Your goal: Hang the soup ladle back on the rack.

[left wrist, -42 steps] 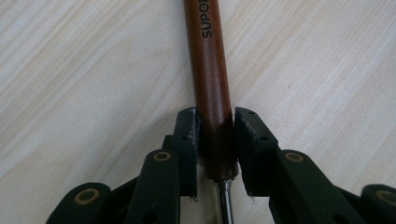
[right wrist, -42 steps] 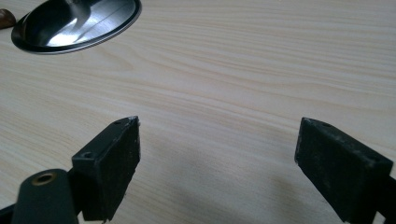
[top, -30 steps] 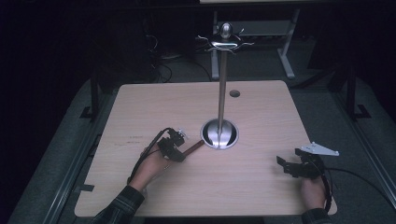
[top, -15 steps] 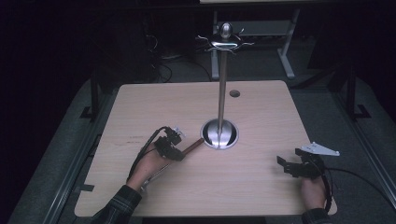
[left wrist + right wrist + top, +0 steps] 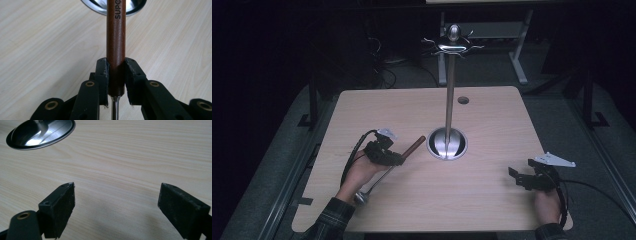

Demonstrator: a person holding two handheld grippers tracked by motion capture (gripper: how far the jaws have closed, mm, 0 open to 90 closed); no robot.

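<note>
Bench (image 5: 492,190) of pale wood carries a tall metal stand (image 5: 450,90) on a round steel base (image 5: 447,143) near its middle. Your left gripper (image 5: 116,75), just left of that base, has its jaws pinching a utensil (image 5: 384,170) by the brown wooden handle — the handle points at the base, the metal end lies by your wrist. Your right gripper (image 5: 116,207) rests near the right edge, jaws spread wide.
</note>
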